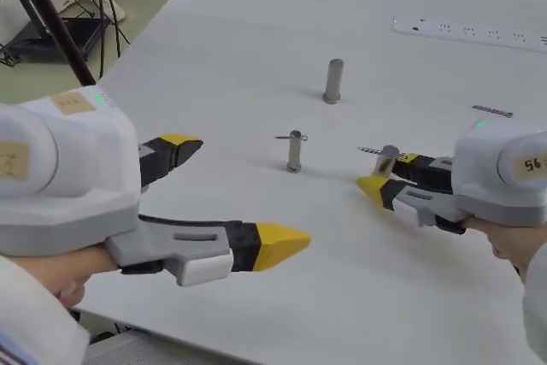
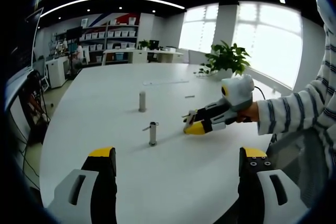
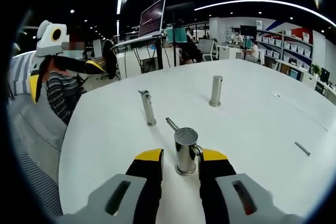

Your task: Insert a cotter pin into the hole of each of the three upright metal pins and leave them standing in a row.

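**White table (image 1: 256, 6), three pins standing**

The table top is plain white, and its left edge curves round toward the near side. Three metal pins stand upright on it, well apart. The far pin (image 1: 333, 80) is nearest the far edge. The middle pin (image 1: 295, 153) stands closer in, with a cotter pin (image 1: 285, 137) through its top. The right pin (image 1: 387, 161) carries a second cotter pin (image 1: 369, 151). A loose cotter pin (image 1: 492, 111) lies flat toward the right edge, and a white power strip (image 1: 470, 32) lies beyond it
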A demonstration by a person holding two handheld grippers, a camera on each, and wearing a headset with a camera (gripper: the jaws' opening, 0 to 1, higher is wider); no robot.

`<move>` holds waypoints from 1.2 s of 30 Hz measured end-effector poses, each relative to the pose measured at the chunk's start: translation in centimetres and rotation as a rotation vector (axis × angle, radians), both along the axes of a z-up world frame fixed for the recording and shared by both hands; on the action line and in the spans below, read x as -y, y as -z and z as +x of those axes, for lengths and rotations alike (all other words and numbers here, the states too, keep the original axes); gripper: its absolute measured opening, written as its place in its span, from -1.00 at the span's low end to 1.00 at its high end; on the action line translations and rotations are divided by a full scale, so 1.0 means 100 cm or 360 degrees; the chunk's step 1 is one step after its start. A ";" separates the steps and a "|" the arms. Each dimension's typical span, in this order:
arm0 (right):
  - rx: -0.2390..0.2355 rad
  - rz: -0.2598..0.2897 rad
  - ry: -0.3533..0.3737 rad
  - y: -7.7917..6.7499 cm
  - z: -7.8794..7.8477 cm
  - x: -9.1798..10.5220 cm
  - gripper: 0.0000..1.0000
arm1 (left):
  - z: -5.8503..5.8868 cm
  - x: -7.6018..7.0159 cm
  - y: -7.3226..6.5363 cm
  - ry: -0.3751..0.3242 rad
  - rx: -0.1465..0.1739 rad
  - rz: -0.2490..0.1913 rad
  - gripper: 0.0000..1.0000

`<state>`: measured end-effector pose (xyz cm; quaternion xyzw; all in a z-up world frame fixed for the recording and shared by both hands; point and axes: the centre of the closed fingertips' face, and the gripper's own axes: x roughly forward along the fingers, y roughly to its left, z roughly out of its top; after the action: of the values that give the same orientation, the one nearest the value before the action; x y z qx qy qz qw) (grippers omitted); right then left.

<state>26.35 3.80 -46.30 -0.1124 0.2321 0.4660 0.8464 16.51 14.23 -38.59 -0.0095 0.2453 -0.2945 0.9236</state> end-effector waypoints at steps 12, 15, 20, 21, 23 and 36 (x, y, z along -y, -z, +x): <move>0.0056 0.0097 0.0145 -0.066 -0.026 0.041 0.14 | 0.006 0.004 -0.014 0.0016 0.0045 -0.0040 0.93; 0.0033 0.0127 0.0214 -0.071 -0.034 0.053 0.24 | 0.008 0.005 -0.017 0.0015 0.0047 -0.0054 0.93; -0.0009 0.0136 0.0323 -0.074 -0.048 0.073 0.41 | 0.009 0.006 -0.020 0.0034 0.0058 -0.0066 0.91; -0.0021 0.0144 0.0340 -0.075 -0.050 0.075 0.43 | 0.010 0.006 -0.021 0.0039 0.0060 -0.0066 0.89; -0.0028 0.0154 0.0375 -0.076 -0.053 0.080 0.53 | 0.010 0.006 -0.022 0.0041 0.0066 -0.0066 0.89; -0.0086 0.0252 0.0523 -0.076 -0.075 0.102 0.89 | 0.021 0.009 -0.023 0.0083 0.0060 -0.0077 0.89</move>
<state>18.89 -6.39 -38.70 0.0066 0.2325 0.3411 0.9108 18.57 13.38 -36.29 -0.0200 0.2209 -0.3245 0.9195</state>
